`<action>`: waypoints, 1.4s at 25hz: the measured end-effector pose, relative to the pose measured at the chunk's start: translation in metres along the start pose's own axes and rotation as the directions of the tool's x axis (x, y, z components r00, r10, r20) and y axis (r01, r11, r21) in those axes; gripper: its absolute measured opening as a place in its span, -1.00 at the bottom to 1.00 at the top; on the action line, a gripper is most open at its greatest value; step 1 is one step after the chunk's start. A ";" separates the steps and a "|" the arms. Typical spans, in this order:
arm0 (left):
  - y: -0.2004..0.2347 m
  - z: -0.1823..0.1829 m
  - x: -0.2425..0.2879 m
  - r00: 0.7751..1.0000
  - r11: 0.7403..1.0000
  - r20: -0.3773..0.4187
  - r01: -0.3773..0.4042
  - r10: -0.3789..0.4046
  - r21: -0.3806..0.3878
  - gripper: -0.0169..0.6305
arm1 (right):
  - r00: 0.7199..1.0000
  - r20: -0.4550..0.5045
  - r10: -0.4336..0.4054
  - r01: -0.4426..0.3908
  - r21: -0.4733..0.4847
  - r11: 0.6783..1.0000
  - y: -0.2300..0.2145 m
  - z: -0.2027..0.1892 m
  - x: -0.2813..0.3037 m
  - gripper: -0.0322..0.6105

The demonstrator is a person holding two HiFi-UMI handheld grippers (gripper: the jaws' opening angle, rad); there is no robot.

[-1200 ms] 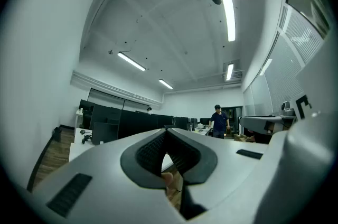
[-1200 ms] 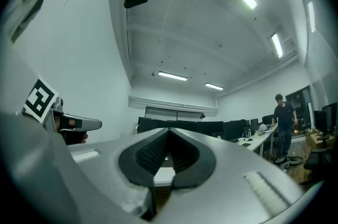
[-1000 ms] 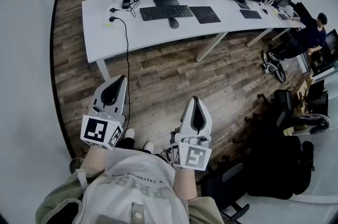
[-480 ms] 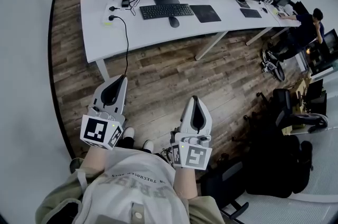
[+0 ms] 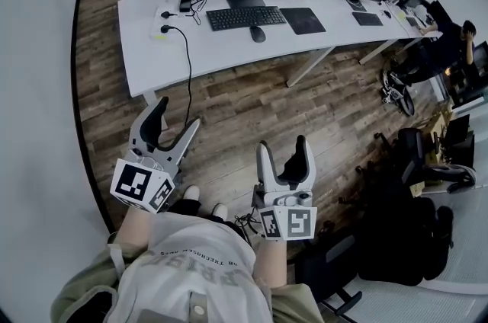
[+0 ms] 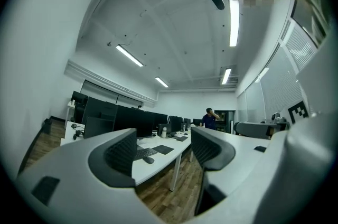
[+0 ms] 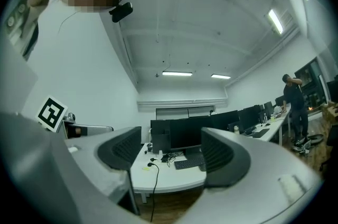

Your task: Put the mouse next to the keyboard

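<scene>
Both pairs of jaws, shut a second ago, are now opening with nothing between them, probably readying for the reach. The white desk (image 5: 229, 47) stands across the floor, carrying the keyboard (image 5: 245, 17); the mouse (image 5: 258, 33) lies just before its right end, well apart from the left gripper (image 5: 177, 114) and right gripper (image 5: 283, 146), both held low by the person's waist.
</scene>
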State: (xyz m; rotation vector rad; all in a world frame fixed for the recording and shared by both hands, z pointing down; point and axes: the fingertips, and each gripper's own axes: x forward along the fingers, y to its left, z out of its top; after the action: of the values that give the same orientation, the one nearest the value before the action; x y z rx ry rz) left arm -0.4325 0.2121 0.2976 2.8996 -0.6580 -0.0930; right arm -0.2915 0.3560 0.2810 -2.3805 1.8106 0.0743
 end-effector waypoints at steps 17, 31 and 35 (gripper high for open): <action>0.011 -0.035 0.081 0.996 0.998 -0.085 0.027 -0.032 -0.062 0.36 | 0.995 -0.063 -0.080 0.078 -0.036 0.996 -0.070 -0.027 0.034 0.18; -0.015 -0.046 0.227 0.992 0.995 -0.074 -0.101 0.099 -0.022 0.37 | 0.996 -0.047 0.073 -0.073 -0.002 0.997 -0.208 -0.030 0.137 0.18; -0.022 -0.052 0.253 0.987 0.991 -0.088 -0.137 0.136 -0.006 0.37 | 0.993 -0.050 0.111 -0.110 0.021 0.994 -0.235 -0.035 0.160 0.18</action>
State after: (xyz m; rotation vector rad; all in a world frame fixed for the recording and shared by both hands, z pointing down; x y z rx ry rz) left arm -0.1899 0.1296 0.3387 2.8185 -0.8339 0.0468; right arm -0.0241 0.2598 0.3159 -2.2889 1.9564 0.0089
